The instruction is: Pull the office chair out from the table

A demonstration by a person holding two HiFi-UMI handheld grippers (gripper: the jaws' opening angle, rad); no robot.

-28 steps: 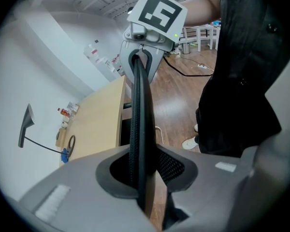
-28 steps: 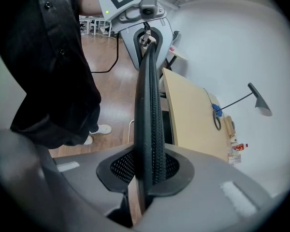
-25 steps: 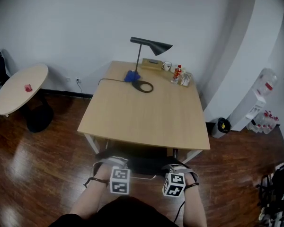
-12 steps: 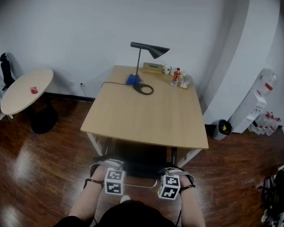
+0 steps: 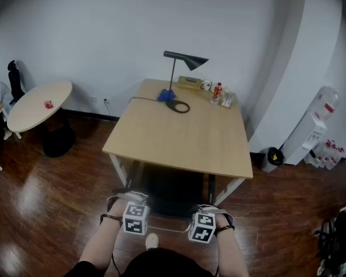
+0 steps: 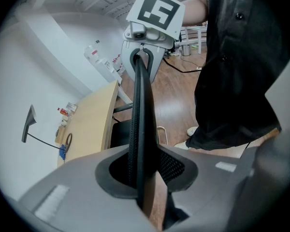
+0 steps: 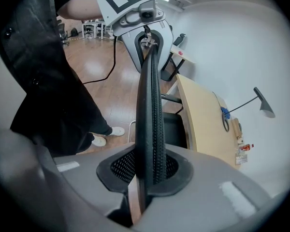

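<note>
The pull was under way but, by my reading, not finished. The left hand-held gripper [image 5: 128,201] and the right hand-held gripper [image 5: 211,210] each pinched the top of the chair [image 5: 170,190], one towards each end of its back rim [image 6: 139,105]. In the left gripper view the jaws were closed on that thin black mesh edge, with the pads against it on both sides. The right gripper view showed the same hold, the rim running up from the jaws to the other gripper at its far end.

The chair stood at the near side of the counter [image 5: 184,137], directly in front of the person. Its back was off the counter's front edge, over the wooden floor [image 5: 57,212]. Its dark seat still seemed to reach under that edge, between the legs, though the shadow there made the exact overlap hard to judge.

What remained was to draw the chair further towards the person until the seat cleared the counter, and then let go of the rim.
</note>
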